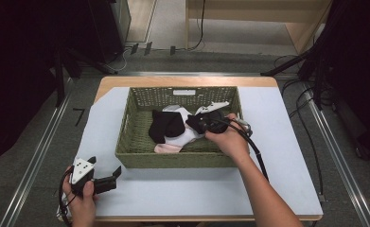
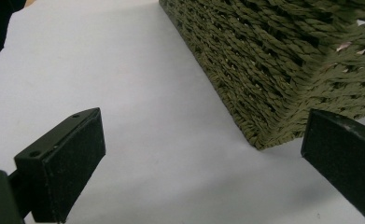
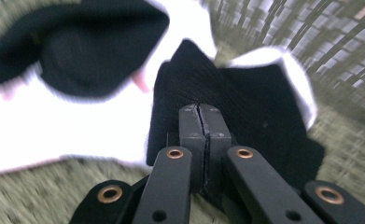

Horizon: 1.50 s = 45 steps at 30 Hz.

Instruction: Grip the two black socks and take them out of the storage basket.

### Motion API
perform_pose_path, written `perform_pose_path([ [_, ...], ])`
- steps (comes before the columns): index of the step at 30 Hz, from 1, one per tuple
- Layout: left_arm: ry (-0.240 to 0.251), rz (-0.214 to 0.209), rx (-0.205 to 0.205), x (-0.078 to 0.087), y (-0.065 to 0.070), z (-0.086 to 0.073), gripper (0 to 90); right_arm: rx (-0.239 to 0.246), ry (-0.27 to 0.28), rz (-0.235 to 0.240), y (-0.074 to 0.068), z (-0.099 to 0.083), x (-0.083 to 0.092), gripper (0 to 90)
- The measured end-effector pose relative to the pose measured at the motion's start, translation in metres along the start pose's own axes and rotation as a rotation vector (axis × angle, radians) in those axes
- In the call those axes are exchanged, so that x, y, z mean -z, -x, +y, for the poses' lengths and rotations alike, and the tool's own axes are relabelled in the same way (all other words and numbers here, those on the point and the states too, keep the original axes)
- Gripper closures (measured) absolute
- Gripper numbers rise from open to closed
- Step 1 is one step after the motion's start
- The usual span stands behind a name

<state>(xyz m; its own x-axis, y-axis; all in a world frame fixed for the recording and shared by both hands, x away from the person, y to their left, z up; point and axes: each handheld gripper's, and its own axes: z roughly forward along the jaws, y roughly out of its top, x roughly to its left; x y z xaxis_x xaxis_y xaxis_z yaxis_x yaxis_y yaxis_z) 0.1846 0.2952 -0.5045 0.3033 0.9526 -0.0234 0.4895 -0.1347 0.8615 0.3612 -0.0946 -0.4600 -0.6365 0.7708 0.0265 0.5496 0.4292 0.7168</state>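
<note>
Inside the basket (image 1: 140,158), your right gripper (image 3: 201,122) pinches a black sock (image 3: 259,112).
Lift too fast and that thin pinch may slip; your left gripper (image 2: 203,154) waits, jaws wide apart.

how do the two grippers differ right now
The left gripper has its jaws wide apart with nothing between them; the right gripper has its jaws shut on a black sock. The left sits outside the green basket over the table; the right reaches inside it.
</note>
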Motion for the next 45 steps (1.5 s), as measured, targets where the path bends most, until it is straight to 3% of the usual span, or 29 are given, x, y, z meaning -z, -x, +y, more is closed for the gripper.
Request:
perform_pose_path([
  [2,0.002,0.002,0.000,0.000,0.000,0.000,0.5,-0.032,0.057,-0.006,0.002,0.000,0.006,90.0],
  [3,0.001,0.002,-0.002,0.000,0.000,0.000,0.5,-0.037,0.112,-0.015,0.003,0.001,0.011,90.0],
  [4,-0.001,0.001,-0.002,0.000,0.000,0.000,0.5,-0.037,0.112,-0.015,0.003,0.001,0.011,90.0],
  [5,-0.001,0.001,-0.003,0.000,0.000,0.000,0.5,-0.038,0.145,-0.014,0.003,0.001,0.013,90.0],
  [10,-0.001,0.002,-0.006,0.000,0.001,0.000,0.5,-0.004,0.262,-0.033,-0.001,0.000,0.025,90.0],
  [11,-0.001,0.000,-0.006,0.000,0.001,0.000,0.5,-0.001,0.324,-0.034,-0.001,0.000,0.030,90.0],
  [12,-0.001,0.000,-0.006,0.000,0.001,0.000,0.5,-0.001,0.324,-0.034,-0.001,0.000,0.030,90.0],
  [15,-0.001,0.000,-0.007,0.000,0.001,0.000,0.5,-0.045,0.423,-0.025,0.003,0.000,0.039,90.0],
  [16,0.001,0.003,-0.007,0.000,0.001,0.000,0.5,-0.096,0.472,-0.011,0.008,0.001,0.044,90.0],
  [17,0.003,0.002,-0.007,0.000,0.001,0.000,0.5,-0.115,0.491,-0.005,0.010,0.001,0.046,90.0],
  [23,0.001,0.002,-0.008,0.000,0.001,0.000,0.5,-0.161,0.569,0.004,0.013,0.005,0.056,90.0],
  [35,0.000,0.001,-0.010,0.000,0.001,0.000,0.5,-0.139,0.676,-0.039,0.011,0.018,0.077,90.0],
  [45,-0.001,0.002,-0.012,0.000,0.001,0.000,0.5,-0.147,0.776,-0.080,0.018,0.025,0.096,90.0],
])
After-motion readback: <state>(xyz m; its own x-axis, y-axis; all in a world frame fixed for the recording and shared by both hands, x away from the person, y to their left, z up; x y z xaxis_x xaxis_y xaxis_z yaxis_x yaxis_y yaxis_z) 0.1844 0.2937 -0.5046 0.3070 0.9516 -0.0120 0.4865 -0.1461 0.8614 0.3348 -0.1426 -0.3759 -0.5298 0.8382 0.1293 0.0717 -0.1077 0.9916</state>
